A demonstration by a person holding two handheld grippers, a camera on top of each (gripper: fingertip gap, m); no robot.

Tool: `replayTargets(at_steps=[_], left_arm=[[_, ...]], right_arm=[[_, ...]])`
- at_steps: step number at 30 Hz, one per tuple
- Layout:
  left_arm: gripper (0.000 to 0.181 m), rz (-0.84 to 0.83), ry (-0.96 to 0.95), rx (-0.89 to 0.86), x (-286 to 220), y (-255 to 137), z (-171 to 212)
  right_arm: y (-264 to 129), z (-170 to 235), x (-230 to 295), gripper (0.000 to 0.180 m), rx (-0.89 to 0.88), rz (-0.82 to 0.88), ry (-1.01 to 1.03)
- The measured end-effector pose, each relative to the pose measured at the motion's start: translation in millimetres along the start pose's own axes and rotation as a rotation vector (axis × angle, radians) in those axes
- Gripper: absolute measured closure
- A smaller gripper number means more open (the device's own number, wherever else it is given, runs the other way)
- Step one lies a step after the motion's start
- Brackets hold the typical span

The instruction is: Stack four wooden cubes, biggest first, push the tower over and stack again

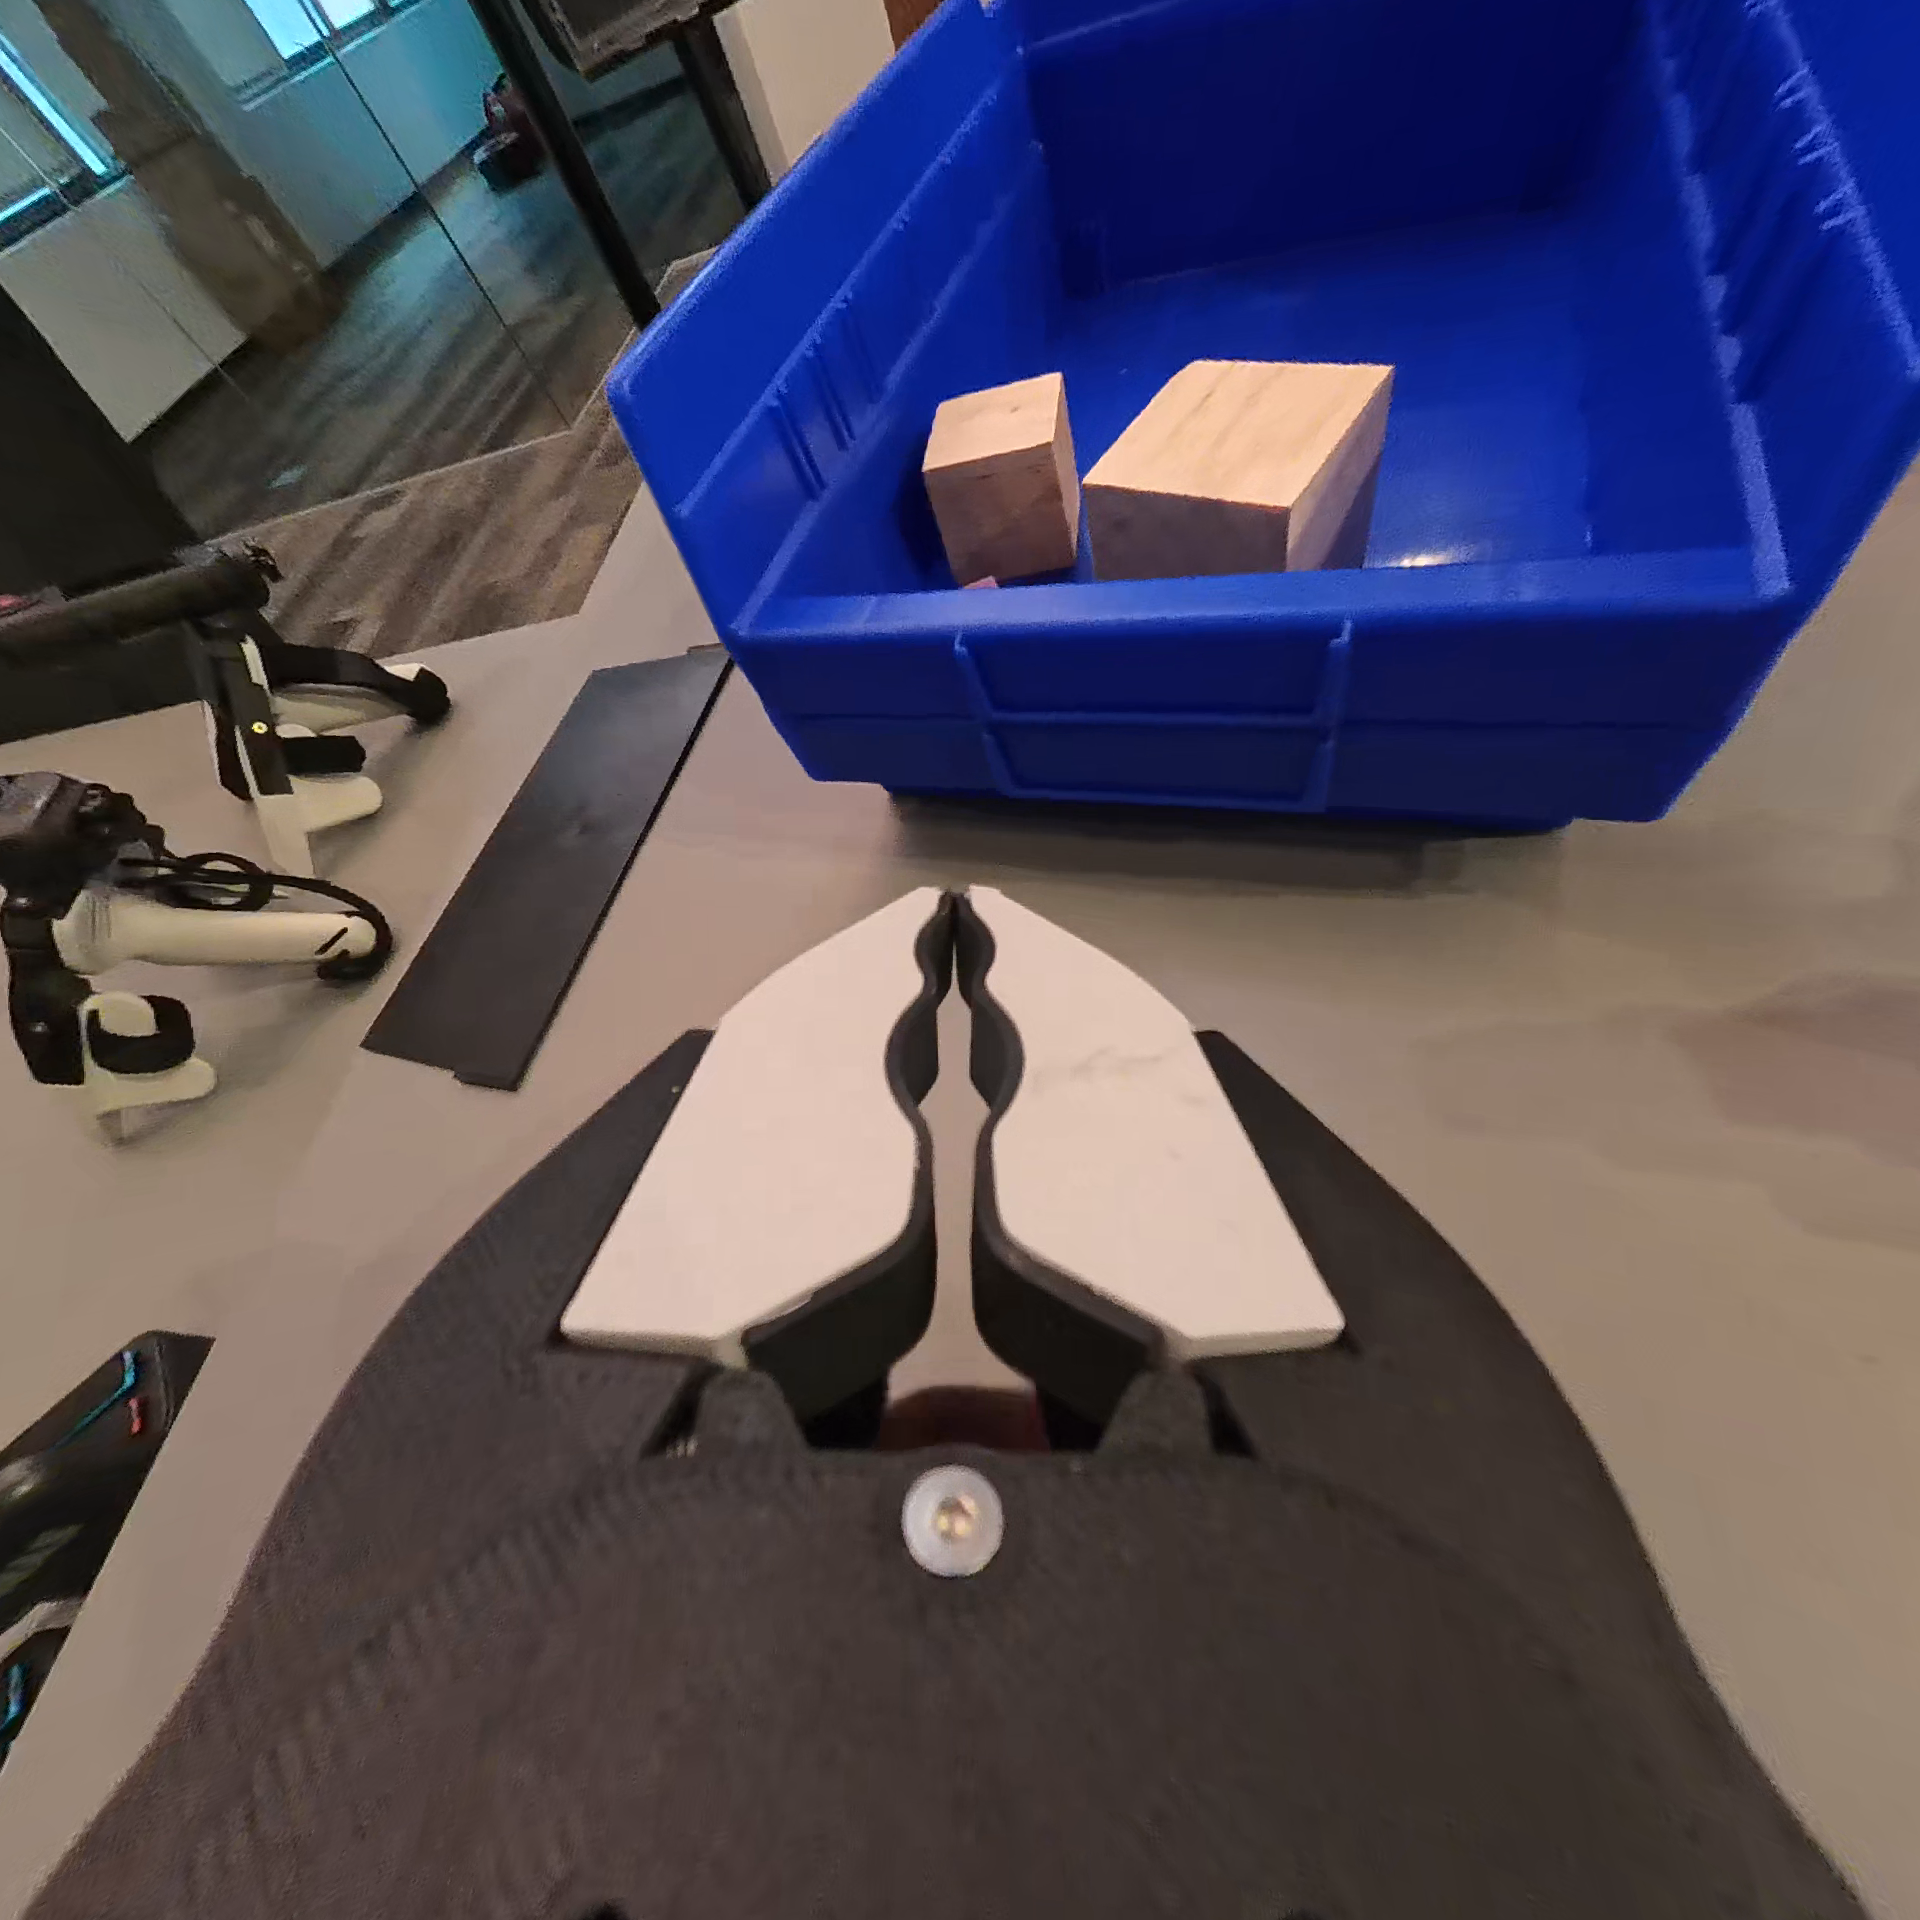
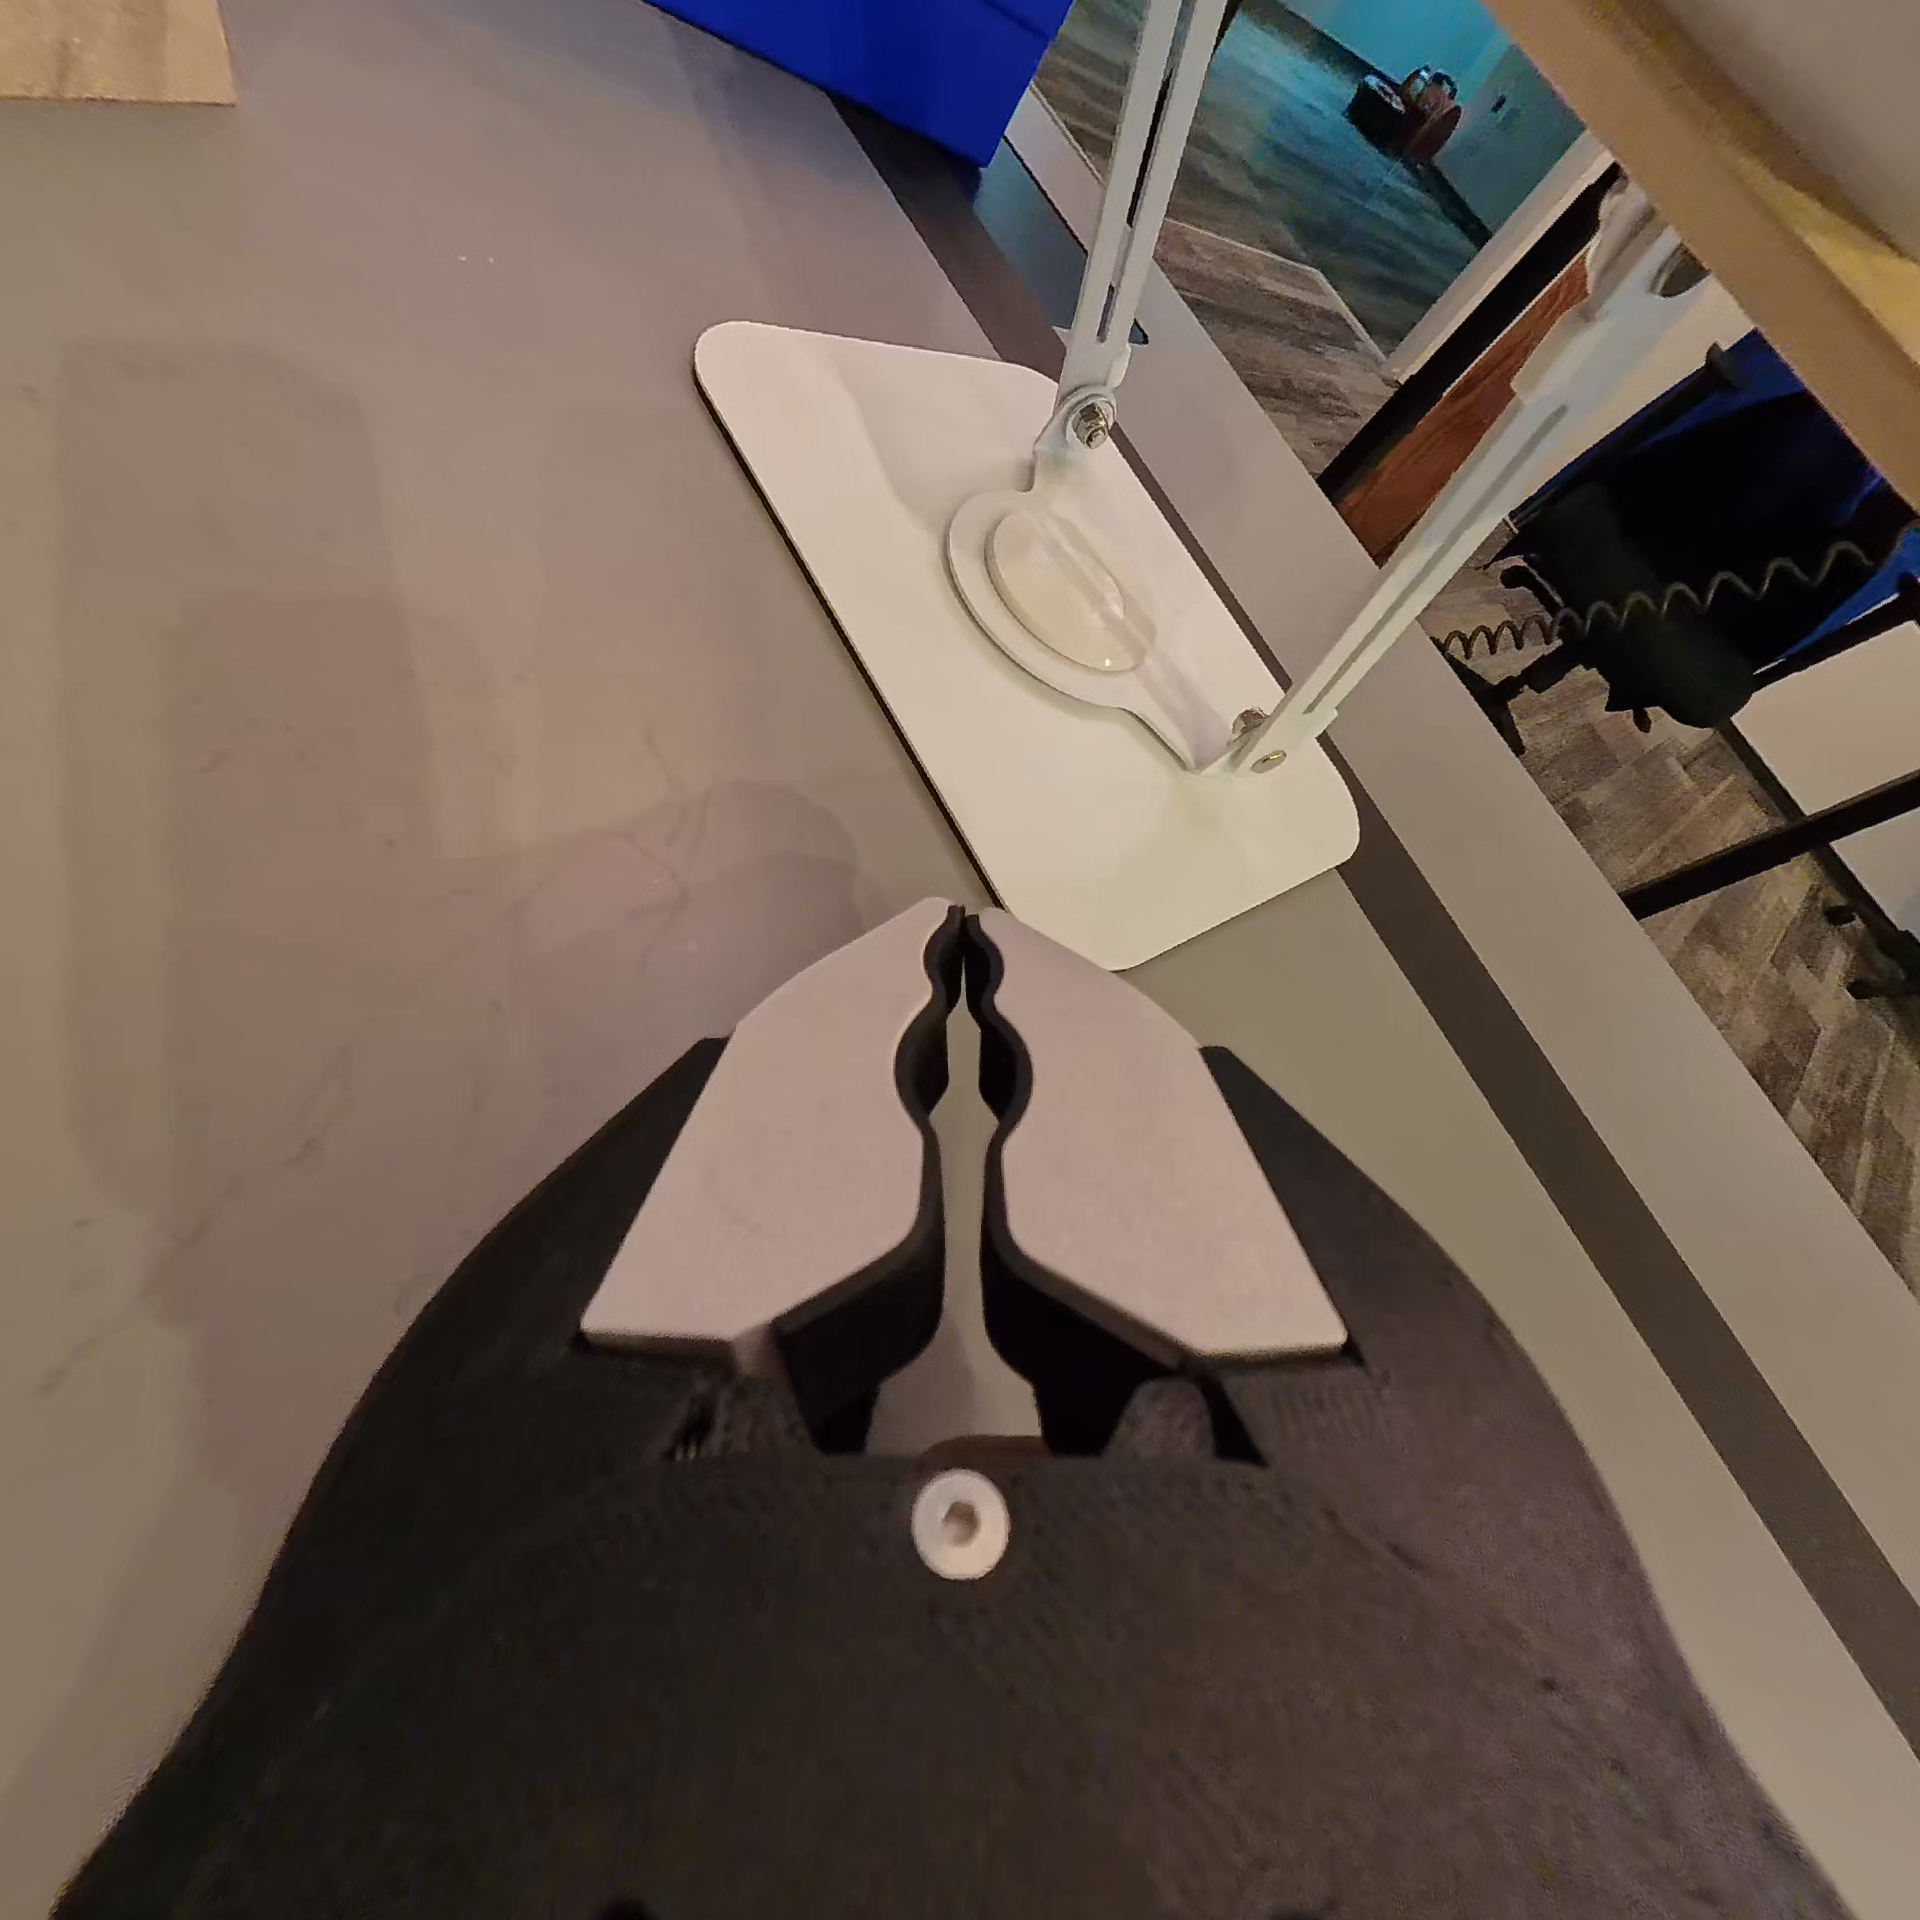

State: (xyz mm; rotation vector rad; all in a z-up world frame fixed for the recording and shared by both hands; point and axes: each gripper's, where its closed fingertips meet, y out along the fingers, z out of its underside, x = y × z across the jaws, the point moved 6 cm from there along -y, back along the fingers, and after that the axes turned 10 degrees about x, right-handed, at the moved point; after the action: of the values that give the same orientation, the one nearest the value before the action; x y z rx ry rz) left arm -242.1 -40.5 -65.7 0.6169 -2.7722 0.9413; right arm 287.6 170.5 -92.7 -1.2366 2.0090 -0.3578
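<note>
In the left wrist view a blue plastic bin (image 1: 1143, 665) stands on the grey table ahead of my left gripper (image 1: 954, 902). Inside it lie a larger wooden cube (image 1: 1226, 457) and, to its left, a smaller wooden cube (image 1: 997, 478), tilted; the tip of another small piece (image 1: 985, 584) shows under it at the bin's front wall. My left gripper is shut and empty, above the table short of the bin. My right gripper (image 2: 960, 920) is shut and empty over the grey table, near a white stand base (image 2: 883, 499). A wood-coloured corner (image 2: 114, 52) shows at the top left there.
Spare grippers (image 1: 208, 935) lie on the table at the left, beside a black flat strip (image 1: 561, 862). A dark device (image 1: 62, 1475) lies at the lower left. The white stand's arms (image 2: 1132, 208) rise near the table's right edge (image 2: 1507, 1039). The blue bin's corner (image 2: 883, 62) shows far off.
</note>
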Motion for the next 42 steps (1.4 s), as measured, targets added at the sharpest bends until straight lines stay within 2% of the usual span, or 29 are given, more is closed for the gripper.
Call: replayTargets(at_steps=[3,10,17,23,31,36,38,40,42], left_arm=[[0.181,0.019,-0.026,0.008,1,-1,2],[0.181,0.178,-0.115,-0.017,3,4,8],[0.181,0.256,-0.022,-0.068,-13,1,0],[0.181,0.268,0.014,-0.036,-18,5,2],[0.181,0.273,-0.045,-0.044,-12,6,4],[0.181,0.23,-0.034,-0.048,-12,4,2],[0.17,0.229,-0.056,-0.047,-13,4,0],[0.156,0.276,-0.087,-0.032,-17,5,0],[0.128,0.278,-0.108,-0.017,-21,6,-1]], right_arm=[[0,0,0,0.18,0.001,0.0,-0.004],[-1,0,0,0.18,-0.006,-0.005,0.003],[-2,-1,5,0.18,-0.016,-0.031,-0.024],[-1,-1,5,0.18,-0.011,-0.033,-0.025],[-2,-1,5,0.18,-0.011,-0.025,-0.026],[-3,-1,6,0.179,-0.016,-0.03,-0.033],[-3,-3,6,0.17,-0.033,-0.022,-0.02],[-4,-7,5,0.148,-0.056,-0.032,0.027],[-2,-9,6,0.121,-0.052,-0.042,0.047]])
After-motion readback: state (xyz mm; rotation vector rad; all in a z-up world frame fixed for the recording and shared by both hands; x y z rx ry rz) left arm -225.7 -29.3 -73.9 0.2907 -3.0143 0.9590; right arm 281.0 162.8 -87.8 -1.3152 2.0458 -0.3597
